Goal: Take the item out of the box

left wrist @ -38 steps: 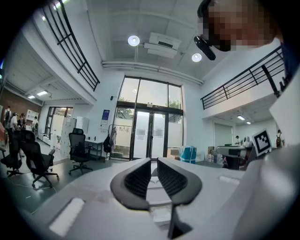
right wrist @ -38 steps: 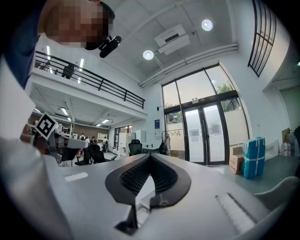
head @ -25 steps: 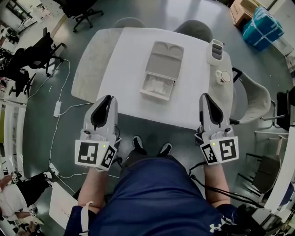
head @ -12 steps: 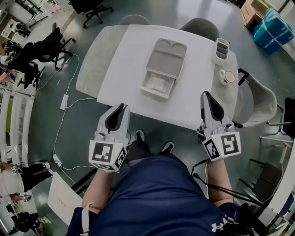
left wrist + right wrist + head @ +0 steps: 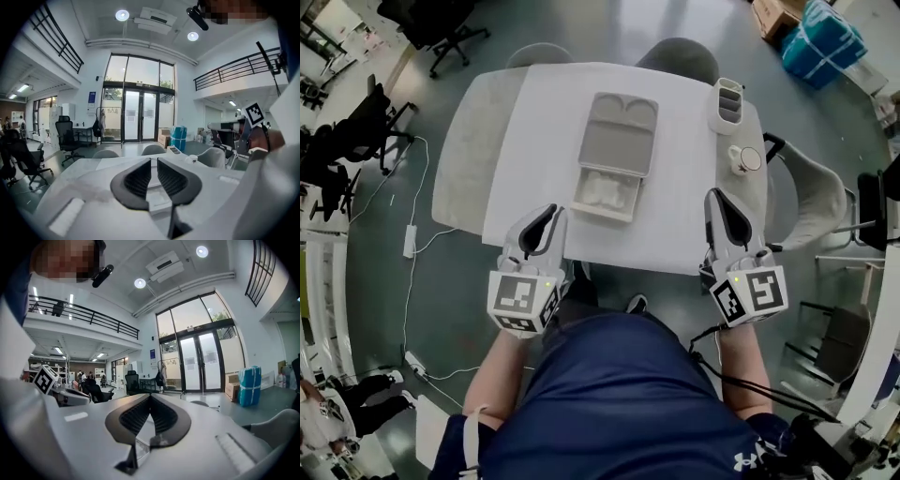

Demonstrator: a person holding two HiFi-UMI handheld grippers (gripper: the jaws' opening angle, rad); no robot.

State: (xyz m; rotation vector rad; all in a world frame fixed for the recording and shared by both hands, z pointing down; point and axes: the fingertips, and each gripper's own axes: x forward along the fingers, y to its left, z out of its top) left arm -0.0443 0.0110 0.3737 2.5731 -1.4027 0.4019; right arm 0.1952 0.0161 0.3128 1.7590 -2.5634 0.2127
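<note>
Grey floor (image 5: 375, 309), white table (image 5: 544, 112), black office chairs (image 5: 441, 21), tall glass doors (image 5: 140, 115)

No words or numbers are legible anywhere. The shorts (image 5: 619, 394) bear a small white logo (image 5: 736, 461). The blue wall sign (image 5: 91, 97) is too small to read.

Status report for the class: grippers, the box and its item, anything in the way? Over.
Left gripper jaws slightly apart, empty; right gripper shut, empty. Box open on table, item inside. Nothing blocks the way.
</note>
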